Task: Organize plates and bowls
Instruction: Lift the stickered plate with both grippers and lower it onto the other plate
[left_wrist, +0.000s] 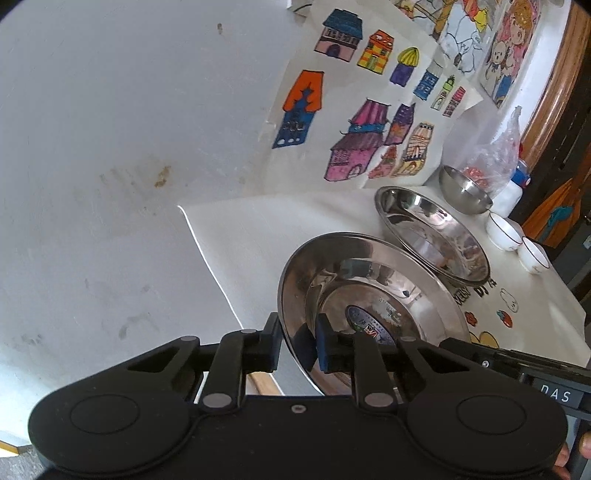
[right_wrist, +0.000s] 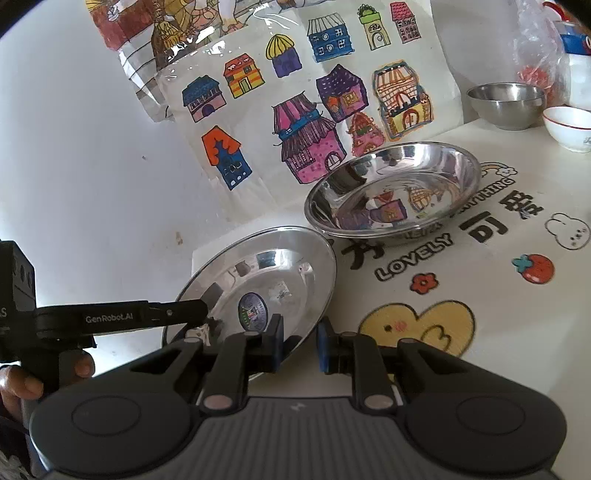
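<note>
Two grippers' fingers (left_wrist: 325, 347) pinching shiny, stickered steel plate (right_wrist: 266, 280)

Home dining corner: children's coloured house drawings (right_wrist: 295, 107) on white wall, cartoon-printed cloth (right_wrist: 480, 280) covering the surface, wooden door frame (left_wrist: 554, 74).

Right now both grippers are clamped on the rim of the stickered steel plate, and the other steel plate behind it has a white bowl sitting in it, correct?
Not quite. The other steel plate is empty, as the right wrist view shows; the white bowl sits apart on the table. The left gripper and right gripper do clamp the stickered plate by its rim.
</note>
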